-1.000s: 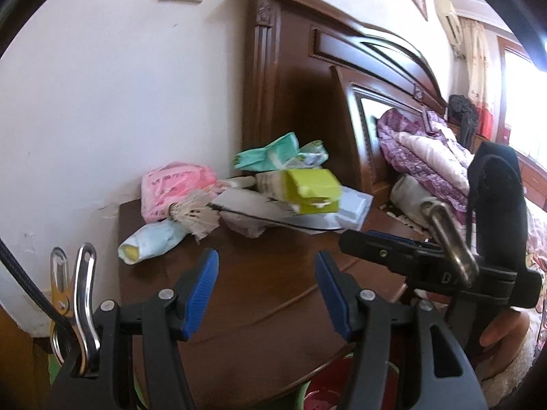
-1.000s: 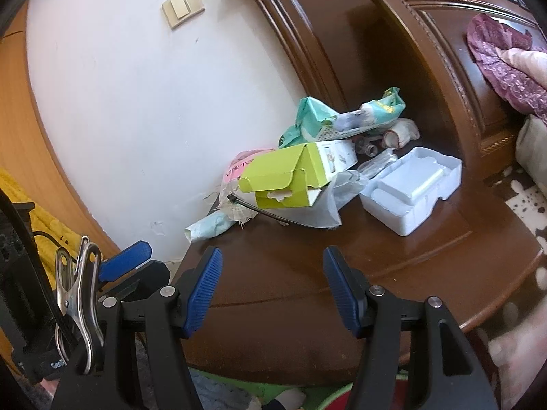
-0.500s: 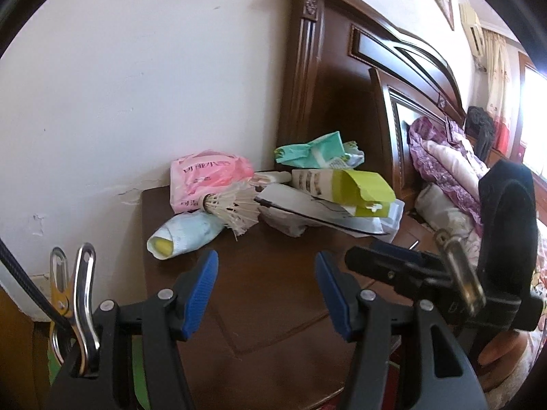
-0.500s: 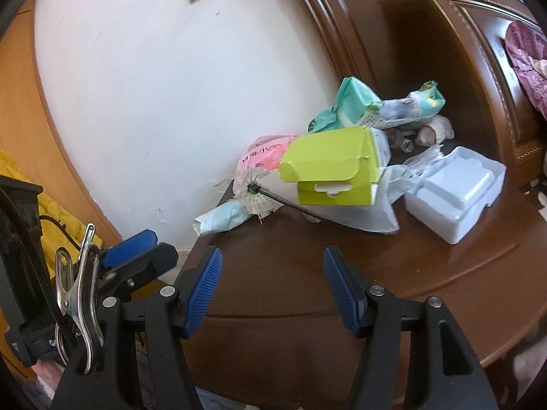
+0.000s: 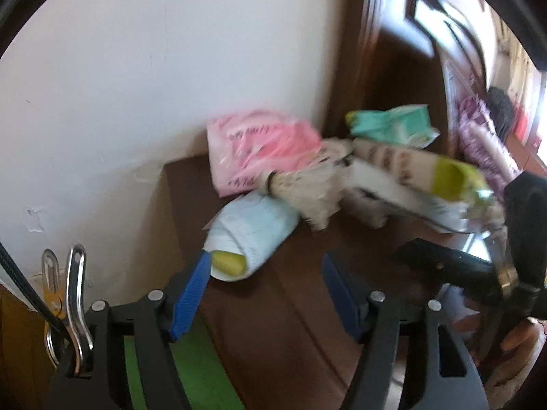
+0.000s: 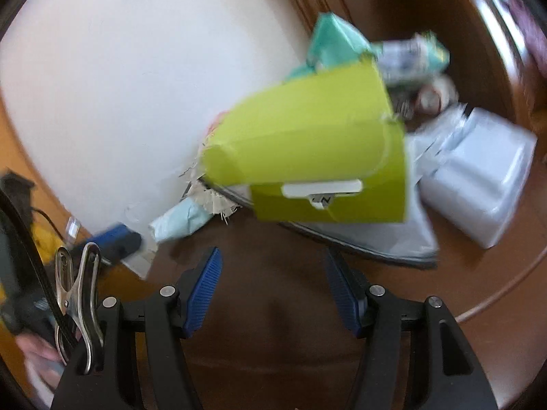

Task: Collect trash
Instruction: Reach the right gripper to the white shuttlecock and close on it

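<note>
Trash lies heaped on a dark wooden nightstand in the corner between a white wall and a carved headboard. A lime-green box lies on its side on a clear bag, its closed flap end facing the right camera and its long axis running away toward the wall. Beside it sits a white foam tray; whether anything is in it is lost to blur. Behind are a teal packet, a pink bag against the wall, a shuttlecock resting on a rolled pale-blue bundle, whose yellow-green end points at the left camera. Left gripper tilts down toward that bundle, its blue jaws opening, its left pad just beside the bundle's end with nothing between the pads. Right gripper angles down at the tabletop just short of the box, jaws spread and empty. A hand grips the right tool's handle in the left view.
</note>
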The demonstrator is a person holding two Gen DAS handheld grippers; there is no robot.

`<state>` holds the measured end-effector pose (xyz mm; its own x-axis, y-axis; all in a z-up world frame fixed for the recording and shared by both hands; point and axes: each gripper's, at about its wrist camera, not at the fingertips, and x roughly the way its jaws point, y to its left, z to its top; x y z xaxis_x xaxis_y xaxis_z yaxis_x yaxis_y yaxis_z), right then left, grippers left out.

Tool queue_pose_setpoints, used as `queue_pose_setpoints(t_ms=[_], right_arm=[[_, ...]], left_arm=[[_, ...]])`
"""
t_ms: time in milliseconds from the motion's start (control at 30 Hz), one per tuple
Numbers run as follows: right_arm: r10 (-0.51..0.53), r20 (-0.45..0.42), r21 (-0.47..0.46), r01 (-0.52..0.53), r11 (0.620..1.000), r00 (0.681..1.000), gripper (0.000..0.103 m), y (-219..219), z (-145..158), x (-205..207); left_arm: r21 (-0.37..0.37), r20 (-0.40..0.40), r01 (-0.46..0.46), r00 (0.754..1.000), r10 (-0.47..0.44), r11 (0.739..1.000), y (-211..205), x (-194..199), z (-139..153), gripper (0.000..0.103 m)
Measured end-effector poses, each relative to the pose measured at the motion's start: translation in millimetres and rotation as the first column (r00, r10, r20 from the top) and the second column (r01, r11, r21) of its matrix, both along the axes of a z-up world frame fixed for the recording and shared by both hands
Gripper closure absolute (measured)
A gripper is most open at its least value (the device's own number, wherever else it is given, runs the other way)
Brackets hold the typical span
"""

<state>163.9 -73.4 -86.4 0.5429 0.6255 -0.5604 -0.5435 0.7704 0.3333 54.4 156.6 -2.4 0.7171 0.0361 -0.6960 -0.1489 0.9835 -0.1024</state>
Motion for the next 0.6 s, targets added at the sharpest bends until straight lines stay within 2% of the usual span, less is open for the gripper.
queue_pose_setpoints(t_ms=[133,200,233,267,300,367,467,567,600], right_arm=[[0.042,-0.069,0.061,-0.038,0.997,0.997,0.040,18.7,-2.1,11.6],[0.056,-0.061,0.054,-0.053,0.997,0.997,0.040,28.5,0.7,11.5],[0.063,-0.040,0.055,-0.061,0.997,0.997,0.040,33.2,3.1,10.5],[0.064,-0.035,0.051,-0.062,0.997,0.997,0.040,36.3,3.5,10.7],[0.064,-0.040,0.043,-0.062,0.997,0.997,0.040,40.7,2.3,12.3],[0.059,-0.054,0.028,-0.057,0.998,0.997,0.040,47.4,-0.3,15.8],[0.049,-0.039,0.013,-0.048,0.999,0.998,0.040,55.4,0.8,19.1],[0.057,-0.104,0.031,-0.054,0.998,0.993,0.040,69.5,-1.8,34.5],[0.062,-0.101,0.037,-0.059,0.998,0.993,0.040,75.3,-1.5,38.5]], left_arm=[[0.029,-0.040,-0.007,0.999,0.008,1.000,11.2,18.1,-15.2,0.032],[0.032,-0.054,0.017,0.998,-0.016,0.999,11.6,26.4,-19.5,0.032],[0.031,-0.063,0.043,0.997,-0.041,0.999,11.1,30.9,-22.0,0.037],[0.026,-0.063,0.056,0.997,-0.054,0.998,11.3,31.8,-22.9,0.065],[0.009,-0.057,0.061,0.997,-0.060,0.998,13.3,31.1,-24.0,0.075],[-0.028,-0.023,0.088,0.996,-0.089,0.996,17.9,25.6,-23.0,0.078],[-0.002,0.000,0.114,0.993,-0.114,0.993,19.5,16.7,-20.7,0.080],[-0.035,0.012,0.122,0.993,-0.122,0.992,24.4,10.2,-18.2,0.081],[-0.048,0.019,0.129,0.992,-0.128,0.990,25.7,7.9,-16.4,0.081]])
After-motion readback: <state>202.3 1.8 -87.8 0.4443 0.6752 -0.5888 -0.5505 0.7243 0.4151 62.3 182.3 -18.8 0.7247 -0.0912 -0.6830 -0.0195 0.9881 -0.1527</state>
